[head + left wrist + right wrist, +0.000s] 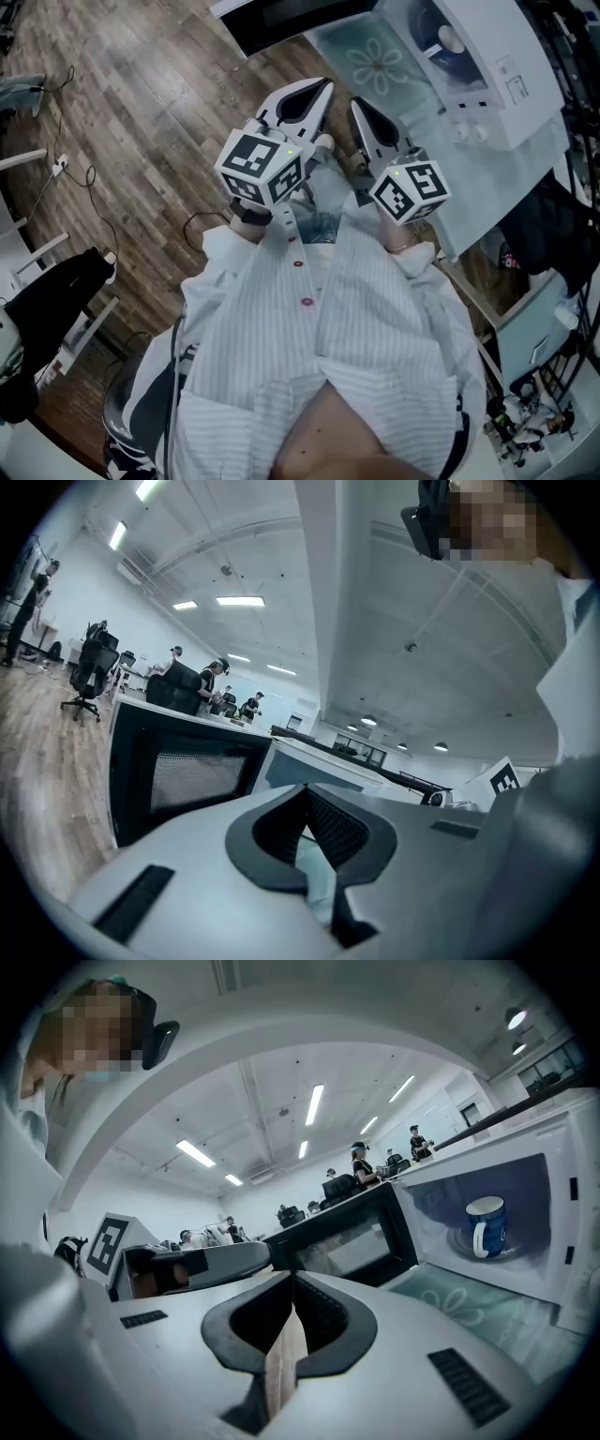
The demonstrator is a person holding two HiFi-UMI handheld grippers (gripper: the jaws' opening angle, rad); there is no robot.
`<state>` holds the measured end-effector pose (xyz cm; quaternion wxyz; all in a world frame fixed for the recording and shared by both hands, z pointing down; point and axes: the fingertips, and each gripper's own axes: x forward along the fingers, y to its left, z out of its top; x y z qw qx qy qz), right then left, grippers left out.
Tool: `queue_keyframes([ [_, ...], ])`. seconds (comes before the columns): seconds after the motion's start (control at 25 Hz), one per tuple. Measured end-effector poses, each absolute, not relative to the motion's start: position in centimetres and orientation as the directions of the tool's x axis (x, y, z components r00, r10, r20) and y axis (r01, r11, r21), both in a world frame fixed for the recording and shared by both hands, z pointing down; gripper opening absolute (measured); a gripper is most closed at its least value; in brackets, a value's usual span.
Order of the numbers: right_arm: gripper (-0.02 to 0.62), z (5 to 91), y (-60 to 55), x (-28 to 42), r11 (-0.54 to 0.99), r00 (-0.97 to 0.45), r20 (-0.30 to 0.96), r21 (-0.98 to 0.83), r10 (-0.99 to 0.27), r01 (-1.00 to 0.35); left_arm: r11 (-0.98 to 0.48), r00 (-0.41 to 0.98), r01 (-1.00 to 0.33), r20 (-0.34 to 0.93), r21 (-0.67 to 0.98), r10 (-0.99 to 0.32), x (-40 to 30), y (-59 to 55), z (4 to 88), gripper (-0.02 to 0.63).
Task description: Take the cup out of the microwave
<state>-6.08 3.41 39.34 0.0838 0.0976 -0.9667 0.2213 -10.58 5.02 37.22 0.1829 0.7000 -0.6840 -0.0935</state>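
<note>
A blue cup (pixel 487 1227) with a white handle stands upright inside the open white microwave (pixel 562 1194), to the right of and beyond my right gripper (pixel 292 1283). From the head view the cup (pixel 448 42) shows only partly in the cavity. The black microwave door (pixel 281 19) hangs open to the left. Both grippers are held close in front of the person's chest, short of the table. My left gripper (pixel 319 89) and my right gripper (pixel 361 108) point toward the microwave, jaws shut and with nothing between them. In the left gripper view the shut tips (pixel 305 794) face the door (pixel 187 771).
The microwave stands on a table with a teal flowered cloth (pixel 375 61). A black chair (pixel 47 281) and cables (pixel 66 169) lie on the wooden floor at left. Shelving with clutter (pixel 544 319) stands at right. People sit at desks far behind.
</note>
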Motion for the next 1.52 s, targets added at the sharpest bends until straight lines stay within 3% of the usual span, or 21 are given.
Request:
queue_keyframes([
  [0.76,0.04,37.4,-12.3,-8.2,0.851,-0.94,0.174,-0.4,-0.293,-0.34,-0.165,0.207,-0.918,0.081,0.36,-0.975,-12.1,-11.4,35.1,0.009],
  [1.52,0.04,36.3,-14.5,-3.2,0.683,-0.781,0.16,-0.4,-0.604,-0.61,-0.467,0.529,-0.808,0.093,0.359,-0.844,-6.9,-15.2,34.8,0.009],
])
